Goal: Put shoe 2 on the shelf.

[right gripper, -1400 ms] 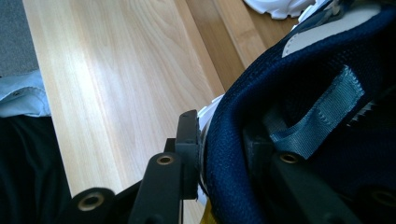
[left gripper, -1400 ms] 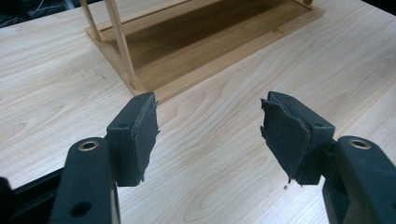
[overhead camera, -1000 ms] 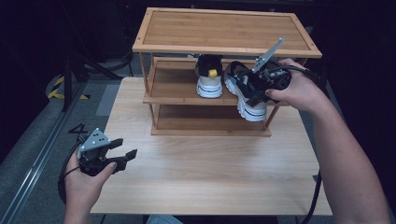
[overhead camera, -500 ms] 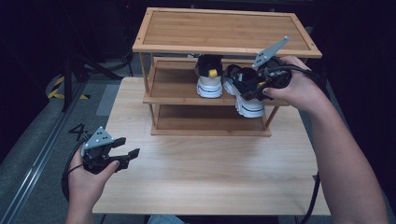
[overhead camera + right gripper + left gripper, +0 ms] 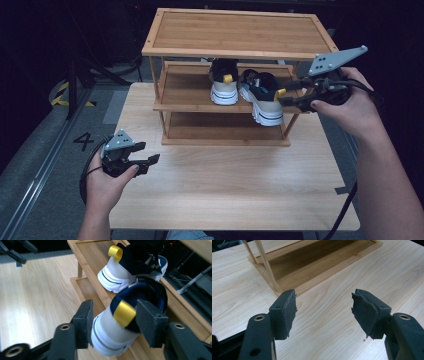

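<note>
Tongs first: the left gripper [image 5: 150,161] is sitting low by the near left side of the wooden table [image 5: 240,200], and its jaws are spread wide with nothing between them. Its black pads [image 5: 288,312] are pointing at bare wood, toward the bottom of the shoe rack [image 5: 235,50]. The left hand [image 5: 107,182] is holding it flat and level, just waiting, and it is well apart from the shoes.

Farther back on the right, the right gripper [image 5: 113,317] is reaching in from the side of the rack. Its jaws are standing on both sides of the heel of the right sneaker [image 5: 117,325], by the yellow pull loop [image 5: 123,313]. I cannot tell if they are squeezing it or just letting go. The right hand [image 5: 347,102] is up at shelf height, with the wrist bent inward.

This sneaker [image 5: 264,97] is lying on the middle shelf, with its heel poking out past the front edge. The other sneaker [image 5: 223,82] is standing just beside it, farther in.

I think the person is putting the second shoe next to its pair. Next, the heel likely needs a push inward, so the shoe is sitting fully on the shelf.
</note>
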{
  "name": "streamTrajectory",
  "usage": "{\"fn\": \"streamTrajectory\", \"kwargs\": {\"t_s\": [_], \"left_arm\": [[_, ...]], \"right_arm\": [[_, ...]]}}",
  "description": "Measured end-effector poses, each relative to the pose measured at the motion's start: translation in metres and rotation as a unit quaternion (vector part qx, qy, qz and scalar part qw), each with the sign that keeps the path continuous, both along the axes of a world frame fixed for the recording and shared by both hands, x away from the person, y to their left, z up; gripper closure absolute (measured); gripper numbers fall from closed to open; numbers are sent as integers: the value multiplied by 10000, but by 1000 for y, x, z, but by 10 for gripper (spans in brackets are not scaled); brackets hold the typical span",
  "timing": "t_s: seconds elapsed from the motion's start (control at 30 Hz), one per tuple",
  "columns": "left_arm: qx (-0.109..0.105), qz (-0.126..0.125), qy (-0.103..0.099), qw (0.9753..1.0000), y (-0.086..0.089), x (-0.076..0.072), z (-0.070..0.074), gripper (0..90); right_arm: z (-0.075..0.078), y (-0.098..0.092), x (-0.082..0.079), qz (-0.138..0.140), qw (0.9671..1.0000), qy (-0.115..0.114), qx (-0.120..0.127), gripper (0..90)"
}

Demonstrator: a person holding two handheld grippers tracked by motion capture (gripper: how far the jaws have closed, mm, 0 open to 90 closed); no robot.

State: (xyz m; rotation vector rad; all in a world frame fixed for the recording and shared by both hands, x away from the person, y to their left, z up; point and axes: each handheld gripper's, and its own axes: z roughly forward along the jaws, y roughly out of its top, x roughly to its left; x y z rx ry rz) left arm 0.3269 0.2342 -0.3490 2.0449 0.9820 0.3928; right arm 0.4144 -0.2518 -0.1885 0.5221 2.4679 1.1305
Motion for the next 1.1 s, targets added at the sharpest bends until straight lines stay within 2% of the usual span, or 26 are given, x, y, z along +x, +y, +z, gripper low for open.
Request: {"fn": "streamTrajectory", "kwargs": {"t_s": [0.07,0.1,0.13,0.2,0.23,0.27,0.33,0.4,0.43,0.5,0.73,0.9,1.03,1.07,1.1], "left_arm": [[32,-25,45,10000,-1,1,-2,361],[32,-25,45,10000,-1,1,-2,361],[14,-3,72,10000,-1,1,-2,361],[5,0,70,10000,-1,1,-2,361],[-25,6,69,10000,0,1,-2,362],[40,-25,35,10000,1,2,-2,362],[14,-13,21,10000,2,2,-3,362],[5,22,110,9999,2,0,-4,362],[72,1,76,9999,3,0,-4,362],[69,35,72,9999,3,-2,-5,361],[79,137,78,9998,10,-8,-5,361],[52,254,86,9996,16,-16,-6,361],[104,283,92,9995,19,-20,-7,361],[76,343,171,9992,19,-23,-7,361],[118,318,97,9994,21,-23,-7,361]], "right_arm": [[-11,-12,-5,-96,9999,91,90,560],[-11,-12,-5,-96,9999,91,90,560],[-18,-19,-8,-192,9996,157,146,615],[-21,-21,-9,-210,9995,179,183,634],[-30,-25,-12,-274,9986,287,346,684],[-34,-26,-12,-300,9983,310,384,702],[-38,-26,-11,-327,9979,347,432,725],[-47,-23,-8,-294,9975,469,437,804],[-52,-21,-6,-265,9973,544,410,852],[-56,-18,-2,-222,9973,553,431,894],[-59,-17,11,-276,9967,477,602,898],[-63,-17,18,-215,9950,558,801,898],[-63,-14,23,-207,9956,513,756,898],[-63,-12,24,-246,9959,469,730,898],[-63,-10,26,-265,9961,445,714,898]]}}
